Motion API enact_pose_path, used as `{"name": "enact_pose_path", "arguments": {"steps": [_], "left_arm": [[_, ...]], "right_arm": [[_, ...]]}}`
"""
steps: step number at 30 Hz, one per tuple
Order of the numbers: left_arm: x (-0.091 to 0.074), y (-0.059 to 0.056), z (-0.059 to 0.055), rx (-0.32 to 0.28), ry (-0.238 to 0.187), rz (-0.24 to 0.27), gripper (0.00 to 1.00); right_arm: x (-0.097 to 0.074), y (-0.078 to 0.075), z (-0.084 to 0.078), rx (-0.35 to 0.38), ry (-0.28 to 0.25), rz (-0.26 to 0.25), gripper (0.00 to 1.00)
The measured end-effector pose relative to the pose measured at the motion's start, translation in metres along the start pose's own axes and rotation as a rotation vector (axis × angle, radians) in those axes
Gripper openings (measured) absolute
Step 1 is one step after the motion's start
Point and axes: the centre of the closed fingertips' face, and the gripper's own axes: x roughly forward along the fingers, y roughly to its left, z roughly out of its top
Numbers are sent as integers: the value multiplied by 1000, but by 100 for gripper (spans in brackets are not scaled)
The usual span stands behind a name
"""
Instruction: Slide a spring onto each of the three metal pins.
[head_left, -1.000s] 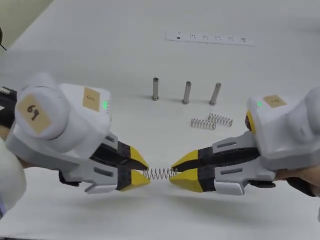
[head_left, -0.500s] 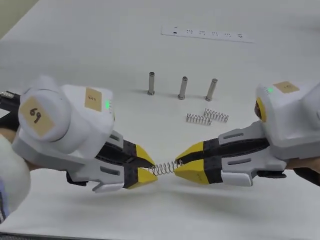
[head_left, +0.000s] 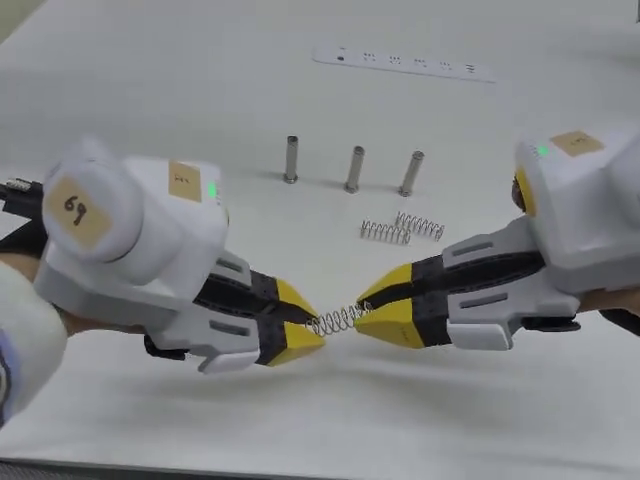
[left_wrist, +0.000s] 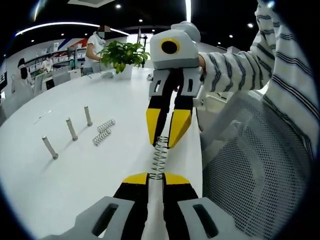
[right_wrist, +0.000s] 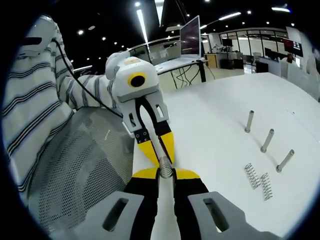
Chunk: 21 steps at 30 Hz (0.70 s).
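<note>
A small steel spring (head_left: 338, 318) hangs above the table between my two grippers, slanting up to the right. My left gripper (head_left: 314, 327) is shut on its left end and my right gripper (head_left: 366, 309) is shut on its right end. In the left gripper view the spring (left_wrist: 159, 157) runs from my jaws straight to the right gripper (left_wrist: 163, 143). In the right gripper view the spring (right_wrist: 165, 168) sits between my tips. Three upright metal pins (head_left: 291, 160) (head_left: 354, 169) (head_left: 411, 173) stand bare in a row further back. Two more springs (head_left: 385, 232) (head_left: 420, 226) lie beside them.
A white power strip (head_left: 405, 63) lies at the far edge of the white table (head_left: 200, 80). A mesh chair (left_wrist: 250, 165) and a striped sleeve (left_wrist: 270, 65) are at the table's near side. A potted plant (left_wrist: 122, 52) stands at one end.
The right gripper has risen slightly, so the held spring now slants instead of lying level. Both grippers keep their hold. The headset camera has shifted.
</note>
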Motion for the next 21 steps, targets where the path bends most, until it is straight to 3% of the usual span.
{"name": "enact_pose_path", "arguments": {"steps": [3,10,13,15,21], "left_arm": [[2,-2,3,26,-9,-7,2],[4,-1,8,16,-37,-2,2],[6,0,10,-44,-61,11,2],[7,-2,10,-98,-55,-3,2],[10,-7,10,-25,-63,-14,2]], "right_arm": [[-3,2,1,-34,31,-2,7],[-6,2,4,-93,93,-4,7],[-8,0,4,-111,142,-11,7],[-8,3,5,-140,162,5,7],[-7,7,4,-200,224,27,7]]}}
